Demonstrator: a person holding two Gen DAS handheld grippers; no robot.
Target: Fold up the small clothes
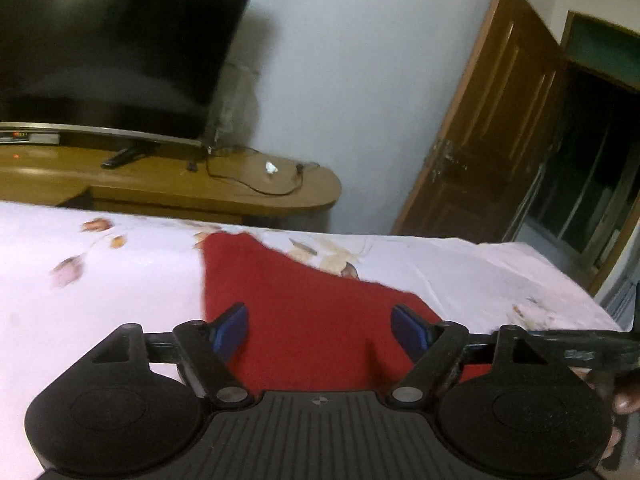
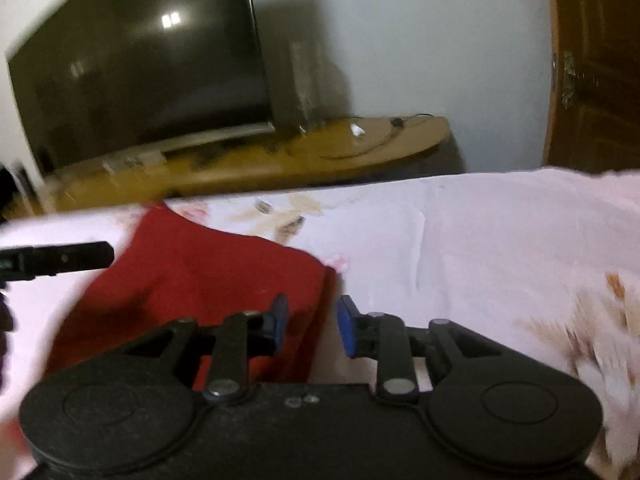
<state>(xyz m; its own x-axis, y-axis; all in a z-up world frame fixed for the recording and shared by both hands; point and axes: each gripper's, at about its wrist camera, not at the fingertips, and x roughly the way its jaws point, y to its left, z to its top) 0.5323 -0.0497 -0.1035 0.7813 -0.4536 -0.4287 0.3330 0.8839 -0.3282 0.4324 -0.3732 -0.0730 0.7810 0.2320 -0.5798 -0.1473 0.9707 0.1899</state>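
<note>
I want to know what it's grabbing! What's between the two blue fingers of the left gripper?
In the left wrist view, only the red cloth shows between the left gripper's wide-apart blue fingers. It lies on the flowery sheet.

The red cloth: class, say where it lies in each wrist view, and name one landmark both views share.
Left wrist: red cloth lies centre, on the floral sheet, ahead of the open fingers.
Right wrist: red cloth lies left of centre.
Shared landmark: the television.

Dim indoor light, ceiling-lamp glare on the television (image 1: 100, 40), soft motion blur, fisheye bending at edges.
</note>
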